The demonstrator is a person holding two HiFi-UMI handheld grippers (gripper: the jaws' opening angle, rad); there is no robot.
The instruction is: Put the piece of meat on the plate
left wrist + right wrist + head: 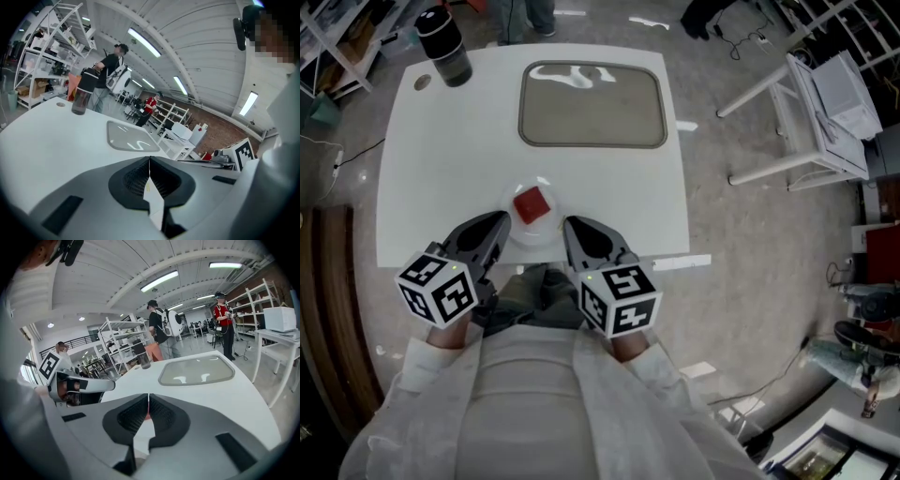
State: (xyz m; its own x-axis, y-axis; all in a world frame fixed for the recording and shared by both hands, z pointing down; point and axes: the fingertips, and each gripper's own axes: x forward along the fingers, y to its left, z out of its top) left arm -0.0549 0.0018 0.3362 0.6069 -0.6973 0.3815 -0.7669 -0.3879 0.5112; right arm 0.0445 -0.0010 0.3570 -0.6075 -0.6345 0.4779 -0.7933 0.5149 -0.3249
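Our left gripper (149,164) has its two fingers squeezed tight together, and nothing is between them. Our right gripper (148,404) is squeezed shut the same way, and it holds nothing too. We keep both of them low at the near edge of the white table (441,178), with a small white plate (534,234) between them. Their tips are just beside its rim, and we cannot tell if they touch it. The piece of meat (532,204) sits on that plate, a little red block right in the middle. Each gripper carries a cube (438,286) with black and white squares at its back, and behind the cubes we see our white sleeves (427,361). Farther along the table, past the plate, lies a big grey tray (592,105) with round corners. A dark bottle (443,45) stands upright at the far left corner. Off to the right, a white stand (802,127) sits on the grey floor (750,225). Beyond the table, a person (159,326) with a backpack stands near some white shelves (117,341).
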